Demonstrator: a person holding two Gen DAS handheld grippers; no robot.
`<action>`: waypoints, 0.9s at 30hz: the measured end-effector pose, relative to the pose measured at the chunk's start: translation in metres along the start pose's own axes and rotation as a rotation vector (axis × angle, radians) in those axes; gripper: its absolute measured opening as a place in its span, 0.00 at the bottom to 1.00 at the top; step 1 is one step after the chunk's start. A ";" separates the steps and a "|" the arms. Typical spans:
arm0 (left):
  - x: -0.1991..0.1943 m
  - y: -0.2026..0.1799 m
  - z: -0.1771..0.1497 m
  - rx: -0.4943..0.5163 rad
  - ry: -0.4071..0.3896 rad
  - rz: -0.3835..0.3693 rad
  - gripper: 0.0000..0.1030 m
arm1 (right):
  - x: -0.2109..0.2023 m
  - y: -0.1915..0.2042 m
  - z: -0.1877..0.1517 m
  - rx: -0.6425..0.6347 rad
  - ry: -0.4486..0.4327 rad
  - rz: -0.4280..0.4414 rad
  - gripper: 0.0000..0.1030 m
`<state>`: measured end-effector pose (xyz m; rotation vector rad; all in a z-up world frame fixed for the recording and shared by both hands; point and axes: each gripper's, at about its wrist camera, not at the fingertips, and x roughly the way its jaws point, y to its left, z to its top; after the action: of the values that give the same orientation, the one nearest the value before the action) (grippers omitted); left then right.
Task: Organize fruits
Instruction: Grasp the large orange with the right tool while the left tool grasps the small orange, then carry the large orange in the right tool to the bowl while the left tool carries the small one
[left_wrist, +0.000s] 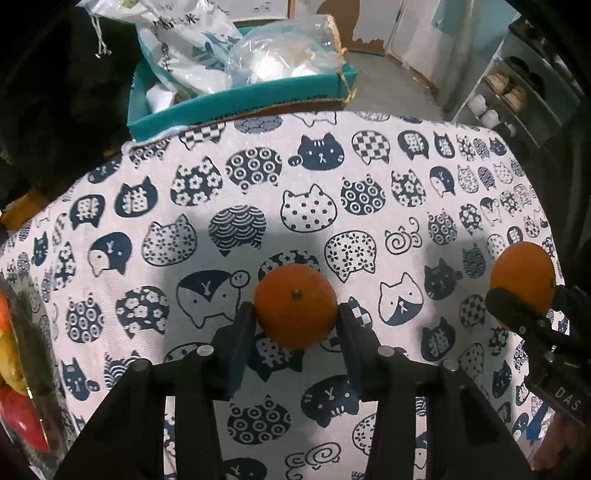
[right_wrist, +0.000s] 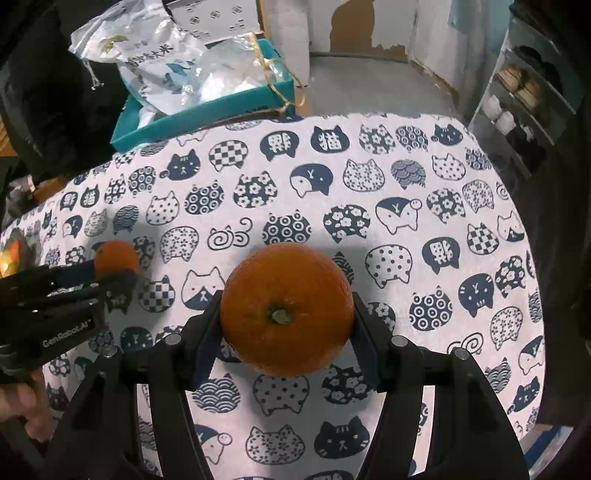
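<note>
Left gripper (left_wrist: 295, 317) clamped on small round orange mandarin (left_wrist: 295, 310), resting on cat-print white tablecloth (left_wrist: 332, 177). Right gripper (right_wrist: 286, 314) grips larger dimpled orange (right_wrist: 286, 308), seemingly held clear of the cloth. Pickup step, both fruits secured. Next likely: carry leftward to clear fruit container (left_wrist: 22, 369). Teal cardboard box (left_wrist: 236, 103) beyond.

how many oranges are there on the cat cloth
2: a smaller orange gripped in the left tool, a bigger orange gripped in the right tool. Fruit at the left edge is too blurred to identify.
</note>
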<state>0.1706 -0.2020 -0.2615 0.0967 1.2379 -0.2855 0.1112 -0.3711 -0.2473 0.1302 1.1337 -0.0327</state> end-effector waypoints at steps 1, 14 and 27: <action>-0.005 0.001 0.000 -0.001 -0.011 0.000 0.44 | -0.002 0.001 0.000 -0.005 -0.004 -0.003 0.61; -0.077 0.020 0.002 -0.033 -0.139 0.009 0.43 | -0.055 0.019 0.004 -0.045 -0.084 -0.007 0.61; -0.151 0.021 -0.022 0.008 -0.251 0.014 0.43 | -0.113 0.042 0.008 -0.079 -0.162 0.020 0.61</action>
<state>0.1109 -0.1525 -0.1280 0.0733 0.9865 -0.2814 0.0743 -0.3352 -0.1379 0.0675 0.9704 0.0191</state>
